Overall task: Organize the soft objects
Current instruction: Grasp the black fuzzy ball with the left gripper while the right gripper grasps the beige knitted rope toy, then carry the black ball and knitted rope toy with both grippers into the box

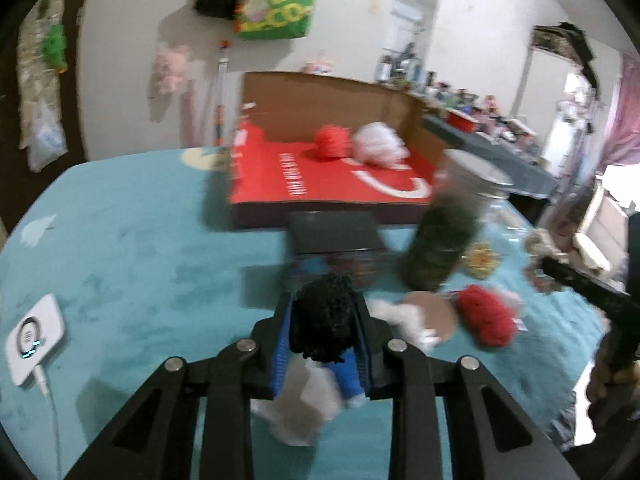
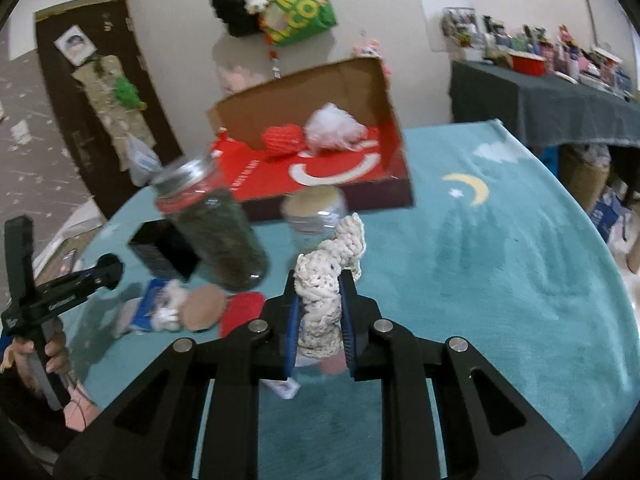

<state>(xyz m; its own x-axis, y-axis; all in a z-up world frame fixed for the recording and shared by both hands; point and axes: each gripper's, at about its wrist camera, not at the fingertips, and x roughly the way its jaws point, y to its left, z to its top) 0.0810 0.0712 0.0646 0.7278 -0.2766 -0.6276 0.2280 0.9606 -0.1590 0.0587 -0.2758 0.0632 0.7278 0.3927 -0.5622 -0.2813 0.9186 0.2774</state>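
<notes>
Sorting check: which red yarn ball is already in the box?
The red yarn ball beside the white fluffy one inside the cardboard box; the other red ball lies on the blanket.

green bag (image 2: 301, 4): "MEC", "CO" partly legible | red box (image 1: 332, 184): white lettering, unreadable

Both views are smeared by motion blur, so the print on the red box (image 1: 320, 184) cannot be read. In the left wrist view the doll (image 1: 324, 332) in the left gripper (image 1: 324, 344) is hidden below its black hair by the pads, and its pale body is a blur; beside it, the jar (image 1: 444, 232) is too smeared to tell its contents. In the right wrist view the crochet piece (image 2: 324, 292) hides the lower part of the clear jar (image 2: 316, 216) behind it, and the items on the far counter (image 2: 540, 92) are too small to tell.
</notes>
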